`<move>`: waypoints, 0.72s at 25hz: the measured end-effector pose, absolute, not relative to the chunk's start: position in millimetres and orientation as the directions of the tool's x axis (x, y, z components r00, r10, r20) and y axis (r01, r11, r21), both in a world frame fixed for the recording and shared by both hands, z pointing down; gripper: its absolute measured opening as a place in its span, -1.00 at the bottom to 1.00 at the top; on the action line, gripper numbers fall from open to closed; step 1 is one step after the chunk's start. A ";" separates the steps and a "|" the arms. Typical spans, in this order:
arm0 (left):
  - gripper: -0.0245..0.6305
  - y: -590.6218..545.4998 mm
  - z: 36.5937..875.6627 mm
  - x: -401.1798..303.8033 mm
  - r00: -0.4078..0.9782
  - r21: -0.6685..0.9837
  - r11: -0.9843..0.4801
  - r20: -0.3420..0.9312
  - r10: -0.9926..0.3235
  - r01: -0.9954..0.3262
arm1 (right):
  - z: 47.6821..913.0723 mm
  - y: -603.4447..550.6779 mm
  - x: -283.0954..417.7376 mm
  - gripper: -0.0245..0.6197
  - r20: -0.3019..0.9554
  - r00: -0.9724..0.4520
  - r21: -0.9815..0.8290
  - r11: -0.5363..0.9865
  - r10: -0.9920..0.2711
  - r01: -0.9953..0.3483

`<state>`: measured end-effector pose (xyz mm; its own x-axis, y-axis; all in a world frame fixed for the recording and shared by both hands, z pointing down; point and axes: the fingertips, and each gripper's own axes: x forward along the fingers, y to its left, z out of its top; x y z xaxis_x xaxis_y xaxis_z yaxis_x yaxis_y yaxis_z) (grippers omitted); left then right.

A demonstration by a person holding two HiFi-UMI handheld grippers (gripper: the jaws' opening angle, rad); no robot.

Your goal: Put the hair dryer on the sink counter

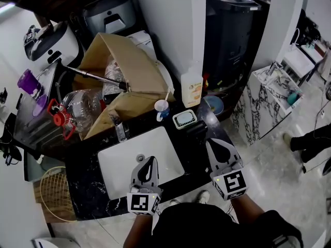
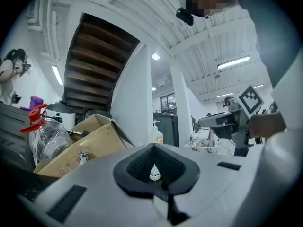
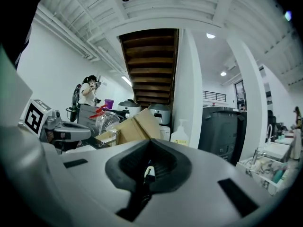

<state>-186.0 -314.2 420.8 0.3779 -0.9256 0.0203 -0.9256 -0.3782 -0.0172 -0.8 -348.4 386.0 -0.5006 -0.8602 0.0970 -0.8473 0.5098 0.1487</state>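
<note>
The black plastic hair dryer [image 1: 196, 129] seemed to be the stubby dark shape lying on the black marble bench [image 1: 88, 190], just behind the back right corner of the white rectangular sink basin [image 1: 119, 164]. Dark on dark, its outline was hard to read, so that naming is a judgement. Its long axis looked to run roughly across the bench, from the small white-and-teal box [image 1: 184, 119] toward the bench's right edge.

The right gripper [image 1: 212, 142] hovered directly in front of it, tips pointing at it and just short of touching. Its fingers were pressed fully together with nothing between them, as the right gripper view [image 3: 150, 167] showed. The left gripper [image 1: 151, 160] hung over the front of the basin, well apart from the dryer. Its fingers were likewise closed and empty in the left gripper view [image 2: 154, 162].

The right hand was clearly the nearer one. The dryer lay straight ahead of its fingers and slightly to their left, already resting on the bench.
</note>
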 end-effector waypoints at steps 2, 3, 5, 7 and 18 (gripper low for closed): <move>-0.94 -314.0 419.6 -184.5 0.379 -0.018 -0.379 0.017 -0.925 -0.925 | 387.0 -348.8 0.3 -0.93 0.094 -0.499 0.152 0.507 -0.862 -0.848; -0.94 -313.9 419.3 -183.9 0.380 -0.019 -0.381 0.016 -0.925 -0.925 | 387.4 -349.2 1.0 -0.93 0.094 -0.496 0.153 0.505 -0.863 -0.849; -0.94 -313.7 419.5 -182.9 0.381 -0.020 -0.381 0.016 -0.924 -0.924 | 387.6 -350.3 2.1 -0.93 0.097 -0.490 0.155 0.499 -0.867 -0.853; -0.94 -313.4 420.0 -182.7 0.380 -0.020 -0.380 0.020 -0.925 -0.925 | 388.8 -351.6 2.3 -0.93 0.104 -0.484 0.162 0.495 -0.869 -0.854; -0.94 -313.8 417.1 -180.7 0.380 -0.024 -0.381 0.018 -0.925 -0.924 | 395.0 -356.4 1.6 -0.92 0.122 -0.477 0.172 0.492 -0.870 -0.853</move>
<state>-180.7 -313.8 417.1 0.3802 -0.9247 0.0178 -0.9244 -0.3805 -0.0242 1.6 -356.4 395.0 -0.4773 -0.8702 0.1222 -0.8533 0.4922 0.1721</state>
